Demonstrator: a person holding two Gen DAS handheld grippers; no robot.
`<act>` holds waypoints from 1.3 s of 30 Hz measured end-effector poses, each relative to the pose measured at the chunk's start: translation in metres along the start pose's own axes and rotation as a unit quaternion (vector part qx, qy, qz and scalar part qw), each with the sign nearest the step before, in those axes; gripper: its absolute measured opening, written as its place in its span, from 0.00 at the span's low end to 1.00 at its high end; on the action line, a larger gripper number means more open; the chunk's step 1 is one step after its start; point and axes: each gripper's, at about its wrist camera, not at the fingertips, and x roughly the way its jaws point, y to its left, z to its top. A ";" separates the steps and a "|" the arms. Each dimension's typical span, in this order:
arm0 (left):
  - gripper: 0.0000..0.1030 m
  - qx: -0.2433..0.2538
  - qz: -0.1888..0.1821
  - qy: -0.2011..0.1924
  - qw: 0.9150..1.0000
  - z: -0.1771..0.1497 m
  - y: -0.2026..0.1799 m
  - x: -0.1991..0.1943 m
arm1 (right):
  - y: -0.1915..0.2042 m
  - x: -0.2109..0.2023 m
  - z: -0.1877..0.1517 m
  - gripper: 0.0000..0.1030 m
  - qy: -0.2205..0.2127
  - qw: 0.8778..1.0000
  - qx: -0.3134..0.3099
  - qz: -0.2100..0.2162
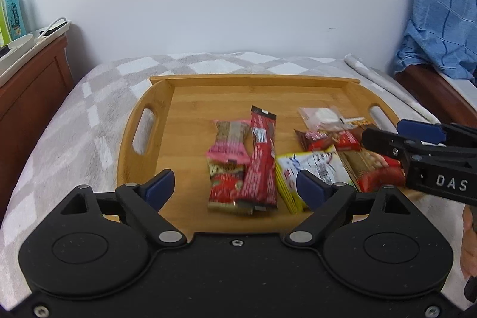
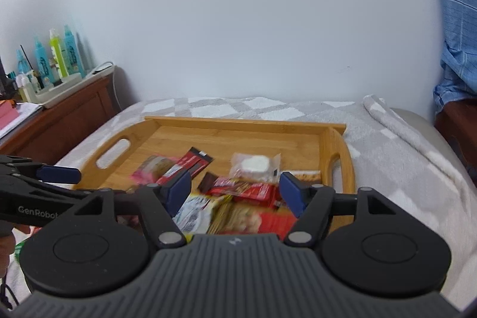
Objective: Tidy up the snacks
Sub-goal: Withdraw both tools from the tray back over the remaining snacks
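Snacks: all of them sit inside the wooden tray on the bed — none visible on the blanket outside it.
Left bunch: pink-wrapped bar and long red bar lie side by side, roughly lined up, mid-tray.
Right bunch: yellow-and-white packet, peanut packet, small red packs and clear pouch overlap in a loose heap.
Left gripper: jaws spread wide, nothing pinched, hanging over the tray's near edge.
Right gripper: also spread and empty, above the right-hand heap.
Done, I'd say: everything's collected in the tray.
Left, my guess: you've still got that right heap to straighten out — it looks messier than the left pair.
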 end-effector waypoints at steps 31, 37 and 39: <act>0.93 -0.019 0.022 -0.021 0.999 -0.115 0.033 -0.072 | 0.077 -0.090 -0.120 0.84 0.017 0.998 -0.050 -0.026; 0.67 -0.054 0.007 -0.004 0.998 -0.113 0.046 -0.055 | 0.089 -0.082 -0.127 0.85 0.032 0.997 -0.071 -0.019; 0.62 -0.063 -0.002 0.009 0.998 -0.113 0.048 -0.050 | 0.091 -0.080 -0.128 0.85 0.038 0.997 -0.071 -0.017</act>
